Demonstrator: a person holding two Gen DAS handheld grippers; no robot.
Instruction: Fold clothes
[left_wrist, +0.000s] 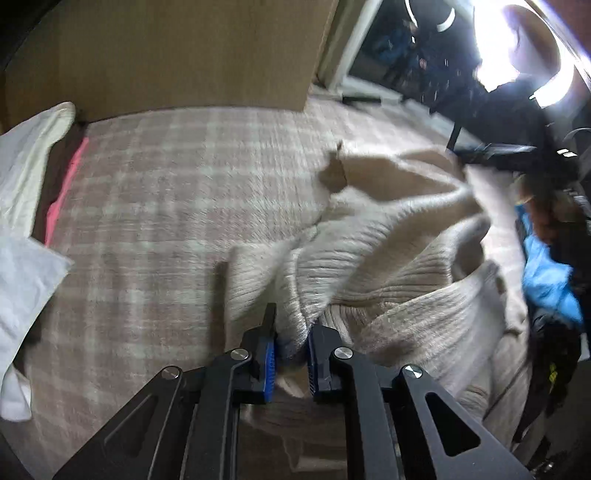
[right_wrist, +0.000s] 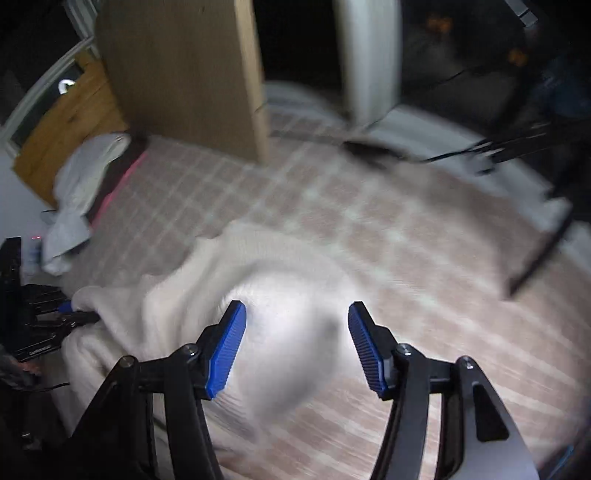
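A cream ribbed knit sweater (left_wrist: 388, 254) lies crumpled on the pink-and-white checked bedcover (left_wrist: 166, 206). My left gripper (left_wrist: 291, 354) is shut on a bunched fold of the sweater, the cloth pinched between its blue pads. In the right wrist view the same sweater (right_wrist: 221, 280) spreads to the left, and my right gripper (right_wrist: 297, 332) hovers open above a blurred hump of it, pads apart and not pressing on cloth. The left gripper (right_wrist: 70, 312) shows at the far left, holding the sweater's edge.
A brown cardboard box (left_wrist: 177, 55) stands at the back of the bed. White pillows or cloths (left_wrist: 29, 184) lie at the left beside a pink edge (left_wrist: 68, 184). Dark bags and a blue item (left_wrist: 546, 280) crowd the right side. A person's dark sleeve (left_wrist: 517, 122) reaches in.
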